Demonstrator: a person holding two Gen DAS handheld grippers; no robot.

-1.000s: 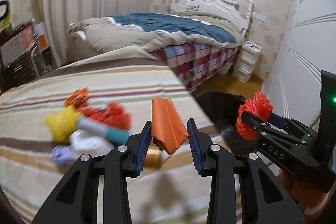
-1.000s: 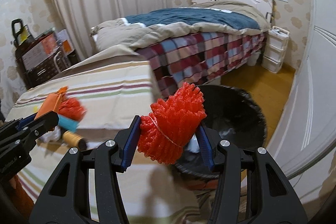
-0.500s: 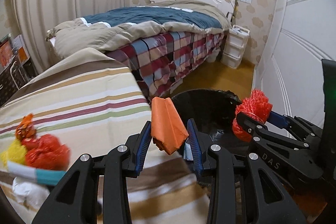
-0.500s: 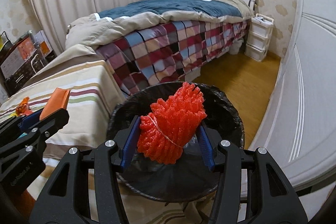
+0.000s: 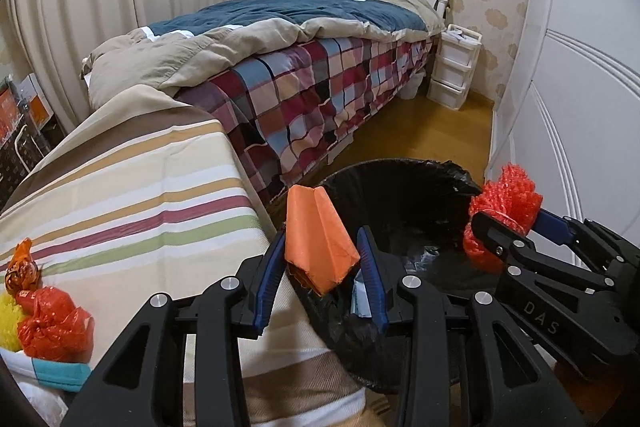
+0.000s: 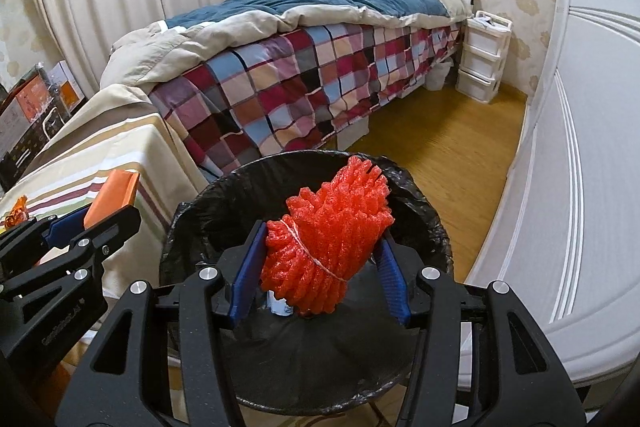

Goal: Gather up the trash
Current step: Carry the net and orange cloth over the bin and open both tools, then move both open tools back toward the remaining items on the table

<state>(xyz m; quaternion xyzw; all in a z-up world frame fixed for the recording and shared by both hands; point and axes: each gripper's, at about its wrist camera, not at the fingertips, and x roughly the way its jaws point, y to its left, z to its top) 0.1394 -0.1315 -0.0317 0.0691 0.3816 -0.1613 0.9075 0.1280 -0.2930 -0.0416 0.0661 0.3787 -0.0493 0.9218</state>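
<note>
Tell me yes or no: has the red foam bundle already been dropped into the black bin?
No. In the right wrist view the red foam bundle is clamped between the right gripper's jaws, above the black bin.

Even, soft indoor light; frames sharp, no blur; strong fisheye bending, dark corners at edges.

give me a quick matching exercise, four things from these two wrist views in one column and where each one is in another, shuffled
Things:
1. orange folded carton
2. red foam net bundle
3. black-lined trash bin
4. red plastic bag

Places:
A. on the floor beside the checked bedspread
B. clamped in the left gripper
C. lying on the striped cloth
D. clamped in the right gripper, over the bin

Pairs: 1-B, 2-D, 3-A, 4-C
</note>
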